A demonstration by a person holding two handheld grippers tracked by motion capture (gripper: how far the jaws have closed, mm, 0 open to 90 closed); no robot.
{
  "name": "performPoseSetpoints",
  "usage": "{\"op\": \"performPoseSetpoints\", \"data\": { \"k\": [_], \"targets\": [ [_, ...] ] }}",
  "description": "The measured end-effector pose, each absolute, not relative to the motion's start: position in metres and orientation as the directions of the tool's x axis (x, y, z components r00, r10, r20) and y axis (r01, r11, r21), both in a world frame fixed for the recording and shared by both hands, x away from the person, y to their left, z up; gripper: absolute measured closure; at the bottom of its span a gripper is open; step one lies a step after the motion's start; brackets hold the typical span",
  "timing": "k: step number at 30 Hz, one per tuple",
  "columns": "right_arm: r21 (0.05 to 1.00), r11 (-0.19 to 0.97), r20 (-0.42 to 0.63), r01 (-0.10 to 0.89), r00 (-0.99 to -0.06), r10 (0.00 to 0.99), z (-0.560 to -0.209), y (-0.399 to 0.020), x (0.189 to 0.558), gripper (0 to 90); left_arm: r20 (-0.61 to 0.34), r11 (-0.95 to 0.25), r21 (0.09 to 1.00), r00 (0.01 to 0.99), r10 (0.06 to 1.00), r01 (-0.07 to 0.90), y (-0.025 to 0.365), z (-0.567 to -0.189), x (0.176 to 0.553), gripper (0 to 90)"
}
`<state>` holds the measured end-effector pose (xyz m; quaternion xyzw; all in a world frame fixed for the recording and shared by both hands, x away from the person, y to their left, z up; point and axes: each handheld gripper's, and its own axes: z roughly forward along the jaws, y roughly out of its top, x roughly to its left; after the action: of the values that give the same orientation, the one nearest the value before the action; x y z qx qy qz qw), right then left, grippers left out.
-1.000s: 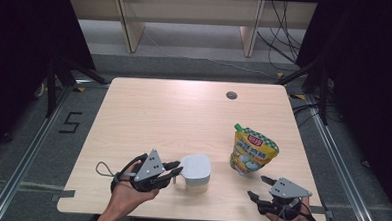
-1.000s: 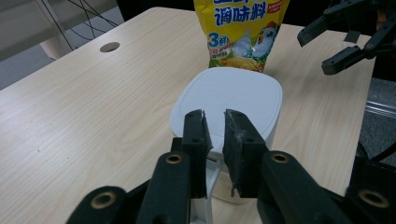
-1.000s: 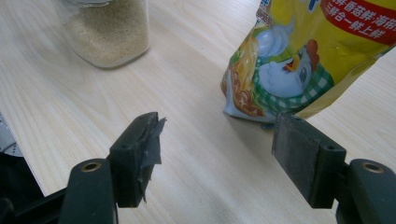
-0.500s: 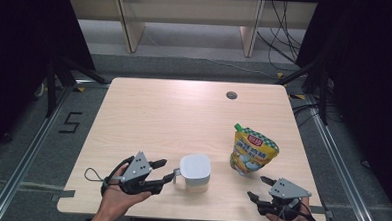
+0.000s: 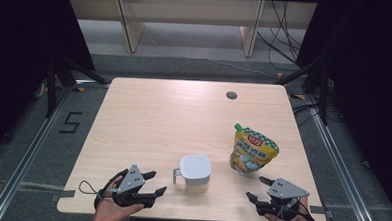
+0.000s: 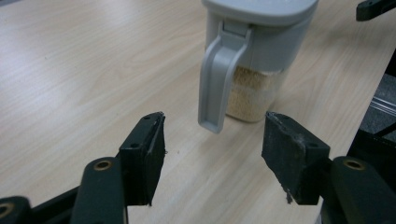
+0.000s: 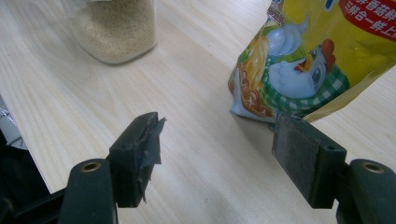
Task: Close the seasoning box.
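A clear jar (image 5: 195,171) with a grey lid and a grey handle (image 6: 217,79) holds beige granules and stands near the table's front edge. My left gripper (image 5: 157,182) lies left of it, pointing at the handle. Its jaws have just been opening and now stand open with nothing between them (image 6: 212,140), the handle a little ahead. A yellow pouch (image 5: 252,152) with a green cap stands to the jar's right. My right gripper (image 5: 255,188) rests open below the pouch (image 7: 308,60), its jaws (image 7: 215,140) apart over bare wood, with the jar (image 7: 116,28) off to the left.
The light wooden table (image 5: 184,115) has a small round hole (image 5: 231,95) at its far right. Both hands sit at the front edge. Past the far edge there are shelf legs and cables on the floor.
My left gripper has drawn back to the left from the jar's handle and sunk toward the table, and its jaws have opened. The jar, the pouch and the right gripper have stayed put.
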<state>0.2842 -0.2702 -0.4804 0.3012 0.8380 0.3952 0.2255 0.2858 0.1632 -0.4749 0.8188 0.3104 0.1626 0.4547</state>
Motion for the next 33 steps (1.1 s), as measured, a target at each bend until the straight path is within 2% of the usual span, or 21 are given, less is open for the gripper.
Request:
{"op": "performPoseSetpoints", "data": {
  "k": [4,6,10,15,21,33],
  "targets": [
    [0.794,0.519,-0.158,0.316,-0.717,0.679,-0.480,-0.271,0.284,33.2,-0.021,-0.408,0.823,0.740,0.672,0.394,0.165,-0.488,0.283,32.9],
    [0.792,0.517,-0.153,0.326,-0.713,0.684,-0.480,-0.270,0.283,33.2,0.002,-0.443,0.803,0.742,0.671,0.399,0.169,-0.492,0.283,32.7],
    [0.785,0.526,-0.150,0.328,-0.722,0.675,-0.481,-0.270,0.284,33.0,-0.010,-0.421,0.809,0.727,0.687,0.410,0.170,-0.499,0.278,31.7],
    [0.776,0.528,-0.134,0.345,-0.728,0.672,-0.483,-0.270,0.284,32.1,-0.011,-0.436,0.799,0.734,0.679,0.415,0.169,-0.499,0.271,30.1],
    [0.757,0.537,-0.095,0.373,-0.749,0.655,-0.489,-0.268,0.286,25.2,-0.022,-0.435,0.798,0.742,0.670,0.417,0.166,-0.501,0.265,28.5],
    [0.746,0.551,-0.091,0.373,-0.763,0.640,-0.491,-0.266,0.286,24.4,0.005,-0.463,0.784,0.742,0.671,0.413,0.168,-0.500,0.266,27.3]
  ]
}}
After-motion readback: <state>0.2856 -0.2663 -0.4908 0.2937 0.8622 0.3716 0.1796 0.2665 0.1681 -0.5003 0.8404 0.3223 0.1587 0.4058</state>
